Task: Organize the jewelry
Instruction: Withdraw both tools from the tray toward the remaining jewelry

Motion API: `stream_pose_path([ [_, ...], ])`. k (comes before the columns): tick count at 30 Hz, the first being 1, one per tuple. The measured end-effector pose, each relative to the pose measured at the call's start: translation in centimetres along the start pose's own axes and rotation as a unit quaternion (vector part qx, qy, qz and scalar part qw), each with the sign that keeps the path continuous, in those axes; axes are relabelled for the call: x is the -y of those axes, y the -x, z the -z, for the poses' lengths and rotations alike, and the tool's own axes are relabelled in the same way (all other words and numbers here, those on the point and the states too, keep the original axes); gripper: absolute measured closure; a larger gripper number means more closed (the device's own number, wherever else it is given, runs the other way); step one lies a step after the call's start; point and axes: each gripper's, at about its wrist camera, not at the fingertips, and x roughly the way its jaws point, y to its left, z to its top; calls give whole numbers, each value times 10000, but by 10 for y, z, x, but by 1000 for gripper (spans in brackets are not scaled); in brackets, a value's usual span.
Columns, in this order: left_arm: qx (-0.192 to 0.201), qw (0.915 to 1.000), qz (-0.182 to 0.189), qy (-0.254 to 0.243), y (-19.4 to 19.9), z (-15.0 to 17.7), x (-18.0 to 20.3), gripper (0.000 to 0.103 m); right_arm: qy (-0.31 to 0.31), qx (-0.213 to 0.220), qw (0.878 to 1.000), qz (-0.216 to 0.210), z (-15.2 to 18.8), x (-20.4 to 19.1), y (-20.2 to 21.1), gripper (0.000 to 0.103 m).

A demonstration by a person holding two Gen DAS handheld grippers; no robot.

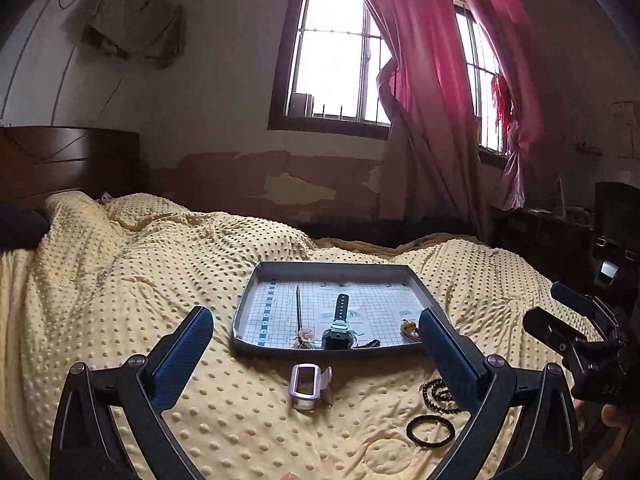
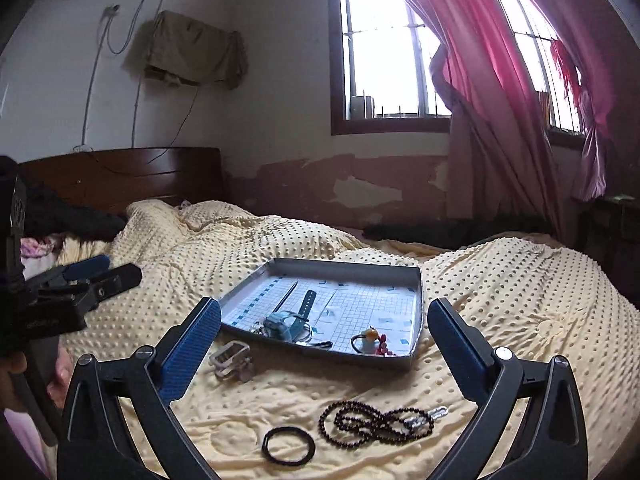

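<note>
three loose pieces wait on the yellow dotted bedspread [image 2: 500, 280], lower half of both frames, in front of the shallow grey cardboard tray with grid-paper lining [image 2: 416, 356]: a pale lilac plastic watch case [image 1: 306, 386], a black elastic hair ring [image 2: 288, 445] and a dark beaded necklace with small metal clasp [image 2: 376, 420]. tray already holds a blue-faced watch with dark strap [image 2: 290, 322], a thin dark hair stick [image 1: 298, 306] and a small yellow-and-blue charm [image 2: 370, 338] at its lower right corner.

left gripper [image 1: 316, 336] spread wide, empty, framing the tray's near edge and the watch case. right gripper [image 2: 324, 334] also wide, empty, beads and ring lying below centre between its arms.

handling guess: all light. beads limp, will drape and slide, pinch a bunched part of the strand, not the clasp. ring soft, squashes flat, nip one side. case stiff hollow plastic, likely slippery, grip across its short sides. soft bedding will give under pressure.
</note>
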Motion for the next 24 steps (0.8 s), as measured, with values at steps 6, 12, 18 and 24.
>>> stream_pose_path([
  [6,40,9999,55,-149,31,18,-8,0,65,-41,9999,79,19,-15,34,1],
  [12,-73,9996,114,-250,46,51,-16,0,-163,-224,9994,209,37,-18,63,1],
  [18,-254,9989,74,-377,52,80,-25,0,-619,-523,9963,291,57,-12,70,1],
  [24,-805,9965,94,-188,41,97,-37,0,-982,-1180,9871,452,78,5,54,1],
])
